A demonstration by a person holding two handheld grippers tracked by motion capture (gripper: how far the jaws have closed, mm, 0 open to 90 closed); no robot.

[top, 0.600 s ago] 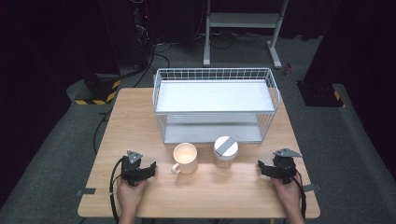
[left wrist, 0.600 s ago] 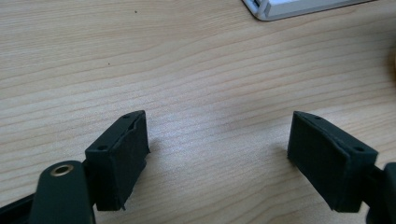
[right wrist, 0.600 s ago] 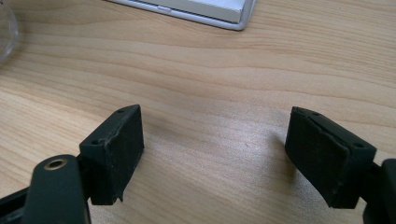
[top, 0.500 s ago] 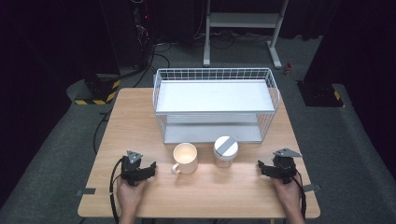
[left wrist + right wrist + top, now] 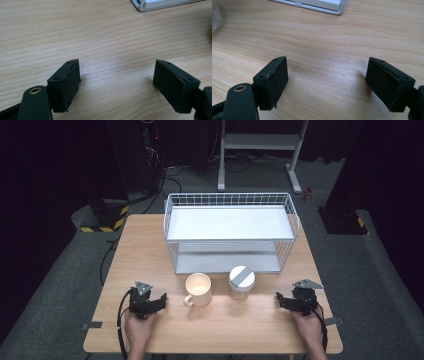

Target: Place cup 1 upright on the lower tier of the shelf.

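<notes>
A cream mug (image 5: 198,289) stands on the wooden table (image 5: 150,245) in front of a white wire rack (image 5: 230,230), its handle toward the left. Beside it on the right is a clear jar with a grey-and-white lid (image 5: 241,281). My left gripper (image 5: 156,303) rests on the table left of the mug, held by a hand. Its jaws stand apart over bare wood (image 5: 116,82), nothing between them. My right gripper (image 5: 283,301) rests right of the jar, also held by a hand. Its jaws are open over bare wood (image 5: 325,82).
The two-level rack takes up the table's far half; its base corner shows in the left gripper view (image 5: 150,5) and the right gripper view (image 5: 332,7). A metal stand (image 5: 260,150) and cables lie on the dark floor beyond.
</notes>
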